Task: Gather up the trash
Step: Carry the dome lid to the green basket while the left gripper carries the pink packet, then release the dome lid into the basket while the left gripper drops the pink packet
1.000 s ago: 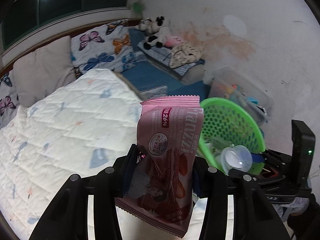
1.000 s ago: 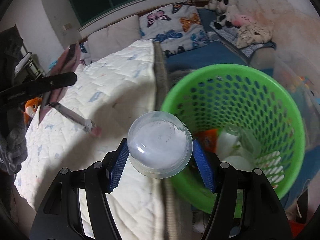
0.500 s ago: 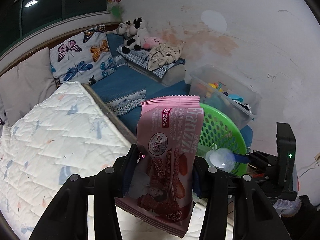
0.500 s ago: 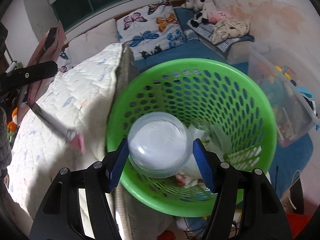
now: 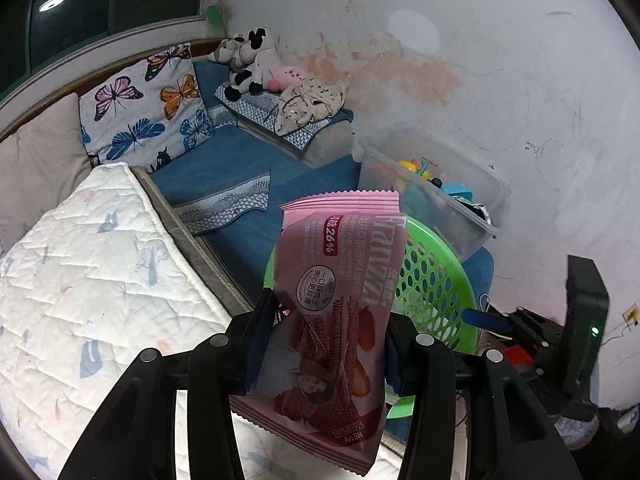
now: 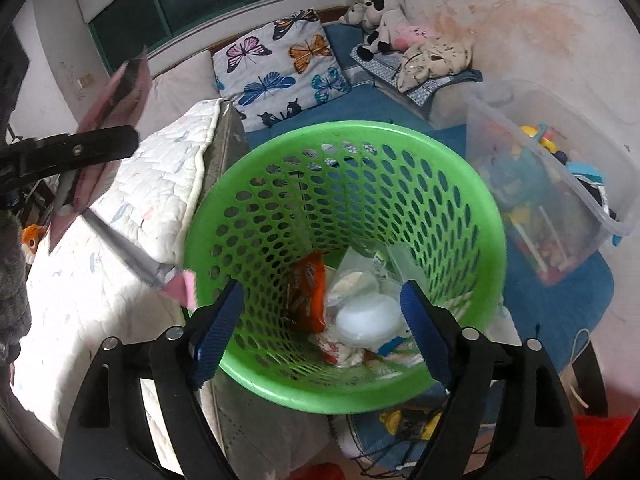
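Bed [image 6: 132, 208], left of the right gripper [image 6: 320, 312]: white quilted cover; butterfly pillow [image 6: 280, 68] and plain pillow [image 5: 36, 168] at its far end.

Blue mat [image 5: 224, 168], ahead of the gripper: bears the green basket [image 6: 472, 216] directly below the jaws, clear storage bin [image 6: 560, 168] to the right, folded blanket [image 5: 224, 208], plush toys [image 6: 384, 12] beyond.

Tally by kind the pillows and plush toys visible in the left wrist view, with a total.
Butterfly-print pillow: 1
Plain pale pillow: 1
Plush toys: 3, namely a black-and-white cow, a grey one behind it, and a pink one
Total: 5
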Demonstrator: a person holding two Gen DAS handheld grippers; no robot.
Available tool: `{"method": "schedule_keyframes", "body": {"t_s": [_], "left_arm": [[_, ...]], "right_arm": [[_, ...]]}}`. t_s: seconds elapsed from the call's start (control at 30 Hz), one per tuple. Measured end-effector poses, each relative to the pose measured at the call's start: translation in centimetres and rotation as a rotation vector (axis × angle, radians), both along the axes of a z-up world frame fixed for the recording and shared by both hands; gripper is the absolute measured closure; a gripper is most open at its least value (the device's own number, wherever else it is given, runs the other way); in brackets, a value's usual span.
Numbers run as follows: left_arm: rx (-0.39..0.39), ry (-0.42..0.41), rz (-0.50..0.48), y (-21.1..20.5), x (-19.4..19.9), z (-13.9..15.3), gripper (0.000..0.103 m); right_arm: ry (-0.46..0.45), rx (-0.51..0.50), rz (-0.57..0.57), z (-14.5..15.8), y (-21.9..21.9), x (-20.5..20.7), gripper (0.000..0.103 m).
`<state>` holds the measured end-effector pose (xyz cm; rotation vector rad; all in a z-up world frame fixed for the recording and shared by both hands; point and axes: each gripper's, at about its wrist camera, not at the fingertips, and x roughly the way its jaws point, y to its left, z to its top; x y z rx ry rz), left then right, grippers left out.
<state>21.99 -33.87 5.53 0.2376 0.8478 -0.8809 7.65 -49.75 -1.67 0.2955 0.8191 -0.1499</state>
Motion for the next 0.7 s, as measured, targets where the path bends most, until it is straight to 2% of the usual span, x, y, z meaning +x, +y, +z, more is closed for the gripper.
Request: {"method": "schedule_keyframes", "body": {"t_s": [0.23, 0.4, 0.7], "left_arm": [[0.012, 0.037, -0.008, -1.8, -0.2, -1.5, 0.057], [0.019, 0.062, -0.019, -3.0, -0.4, -2.5, 0.055], [0.019, 0.079, -0.032, -4.0, -1.0, -3.7, 0.037]], "right_arm": [[-0.031, -0.005, -0.023, 0.5, -0.4, -2.2, 0.01], [-0.059, -0.005, -0.042, 0.9, -0.5, -3.5, 0.006], [-0.078, 0.023, -0.1, 0.6, -0.7, -4.8, 0.006]]}}
